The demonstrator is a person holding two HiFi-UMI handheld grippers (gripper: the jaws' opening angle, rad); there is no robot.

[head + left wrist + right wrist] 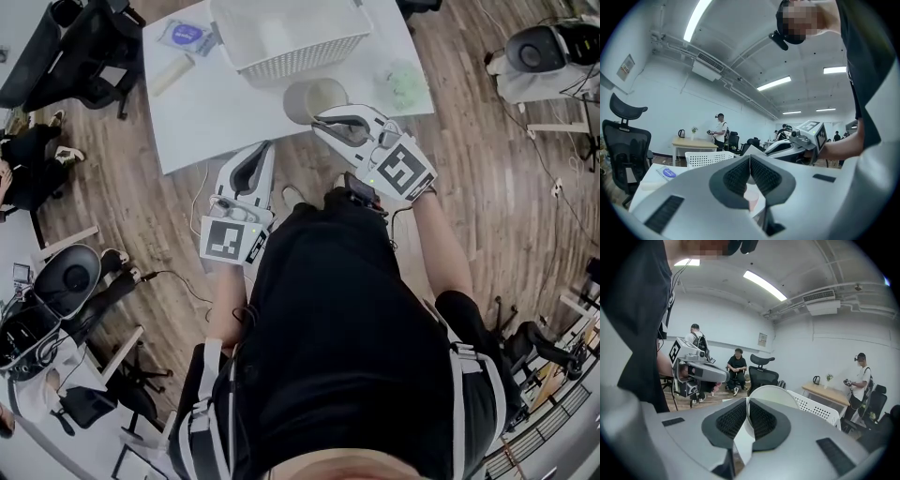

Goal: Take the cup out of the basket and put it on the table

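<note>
The white cup (314, 98) is outside the white basket (281, 37), over the near edge of the white table (202, 117). My right gripper (325, 116) is shut on the cup's rim. In the right gripper view the cup's wall (771, 399) is pinched between the dark pads of my right gripper (747, 416). I cannot tell whether the cup's base rests on the table. My left gripper (262, 150) hovers at the table's front edge, left of the cup. The jaws of my left gripper (750, 171) are shut with nothing between them.
A green crumpled thing (405, 82) lies right of the cup. A blue packet (187, 36) and a pale roll (171, 73) lie on the table's left part. Black office chairs (84, 47) stand to the left. People stand and sit in the room beyond.
</note>
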